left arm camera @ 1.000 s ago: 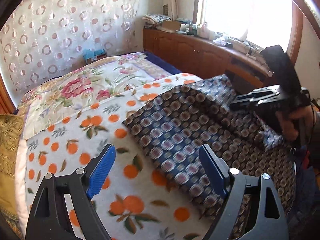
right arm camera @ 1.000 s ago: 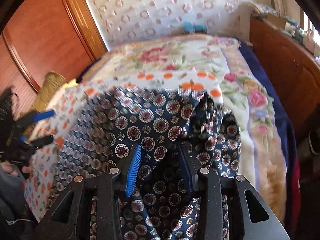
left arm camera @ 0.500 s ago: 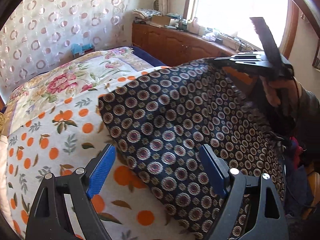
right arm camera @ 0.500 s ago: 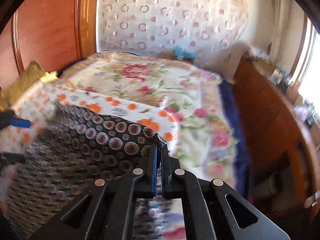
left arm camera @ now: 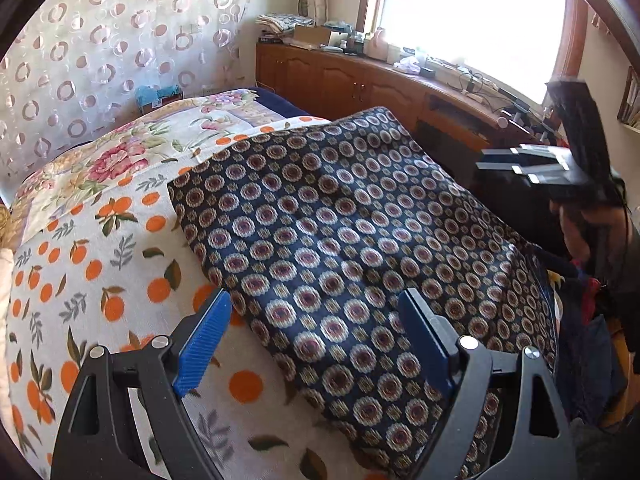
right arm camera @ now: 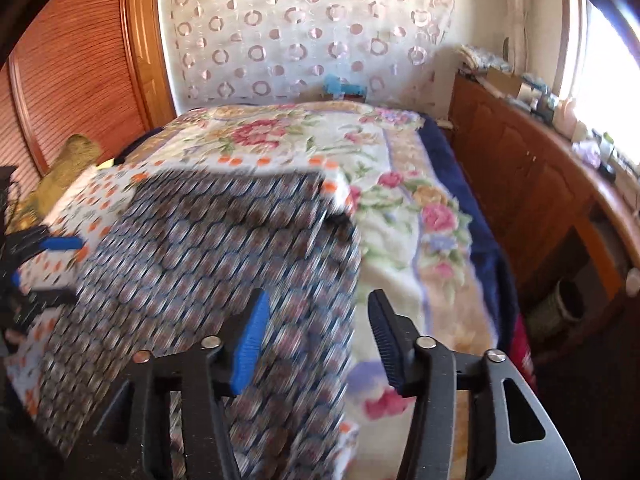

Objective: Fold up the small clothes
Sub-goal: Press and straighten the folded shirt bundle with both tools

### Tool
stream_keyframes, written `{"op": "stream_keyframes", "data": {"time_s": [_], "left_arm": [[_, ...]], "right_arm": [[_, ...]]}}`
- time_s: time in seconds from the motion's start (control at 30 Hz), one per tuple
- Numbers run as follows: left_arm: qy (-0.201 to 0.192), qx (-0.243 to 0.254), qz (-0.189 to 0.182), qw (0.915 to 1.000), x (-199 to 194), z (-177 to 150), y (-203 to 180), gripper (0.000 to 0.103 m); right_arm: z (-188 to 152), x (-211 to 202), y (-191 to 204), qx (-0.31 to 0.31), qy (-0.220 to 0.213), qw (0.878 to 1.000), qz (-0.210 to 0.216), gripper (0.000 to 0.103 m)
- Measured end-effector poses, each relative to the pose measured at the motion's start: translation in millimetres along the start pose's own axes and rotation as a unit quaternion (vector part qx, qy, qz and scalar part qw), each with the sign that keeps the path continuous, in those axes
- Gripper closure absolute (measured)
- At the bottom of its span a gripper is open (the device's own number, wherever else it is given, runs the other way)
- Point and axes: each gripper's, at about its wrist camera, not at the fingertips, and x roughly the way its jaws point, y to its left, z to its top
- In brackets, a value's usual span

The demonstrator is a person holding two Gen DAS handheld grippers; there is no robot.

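Patterned garment [left arm camera: 340, 240] lying flat on bed [left arm camera: 80, 280], soft, light, likely slipping. Left gripper [left arm camera: 316, 344] hovering above near edge, spread wide, gripping nothing. Right gripper [right arm camera: 316, 340] opening, nothing pinched between pads. Advising hold at corner or hem.

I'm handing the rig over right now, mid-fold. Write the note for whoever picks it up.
Left gripper: open, empty, low over the near edge of the navy patterned garment.
Right gripper: fingers opening, nothing pinched, garment's edge below.
Garment lies folded over on the orange-print blanket, on the bed.
Done: one fold, judging by the doubled edge.
Left: likely a second fold and smoothing.
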Motion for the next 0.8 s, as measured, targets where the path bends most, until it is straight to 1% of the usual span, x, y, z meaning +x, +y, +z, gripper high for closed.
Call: {"op": "stream_keyframes", "data": {"time_s": [0.17, 0.23, 0.37, 0.57, 0.6, 0.63, 0.67, 0.7, 0.73, 0.8], "left_arm": [[-0.002, 0.002, 0.0, 1.0, -12.6, -14.6, -12.7, 0.017], [-0.003, 0.002, 0.001, 1.0, -18.5, -21.0, -18.4, 0.017], [-0.004, 0.002, 0.001, 1.0, -27.1, -33.5, -28.7, 0.017], [-0.002, 0.0, 0.003, 1.0, -35.0, -50.1, -42.7, 0.017], [-0.001, -0.001, 0.003, 1.0, -36.7, -53.1, -44.0, 0.017], [-0.001, -0.003, 0.003, 1.0, -38.3, -56.1, -45.0, 0.017], [0.001, -0.004, 0.004, 1.0, -39.9, -59.3, -45.9, 0.017], [0.001, -0.006, 0.005, 1.0, -41.3, -62.0, -46.5, 0.017], [0.002, -0.007, 0.006, 1.0, -42.6, -64.5, -47.1, 0.017], [0.004, -0.011, 0.007, 0.9999, -44.7, -68.3, -48.0, 0.017]], "right_arm": [[-31.6, -28.4, 0.0, 0.011, 0.006, 1.0, 0.003, 0.042], [-42.2, -35.9, 1.7, 0.008, 0.008, 1.0, -0.01, 0.042], [-55.4, -44.5, 6.8, 0.016, 0.017, 1.0, -0.004, 0.042], [-67.8, -46.2, 6.5, 0.033, 0.024, 0.999, -0.001, 0.042], [-69.5, -47.5, 5.4, 0.036, 0.021, 0.999, 0.0, 0.046], [-70.6, -48.7, 5.0, 0.038, 0.02, 0.999, 0.006, 0.061], [-72.4, -47.9, 5.7, 0.038, 0.019, 0.999, 0.009, 0.07], [-74.4, -50.6, 5.3, 0.037, 0.016, 0.999, 0.012, 0.091], [-74.9, -52.8, 5.2, 0.034, 0.014, 0.999, 0.013, 0.099], [-80.4, -59.9, 7.4, 0.025, 0.009, 1.0, 0.012, 0.099]]}}
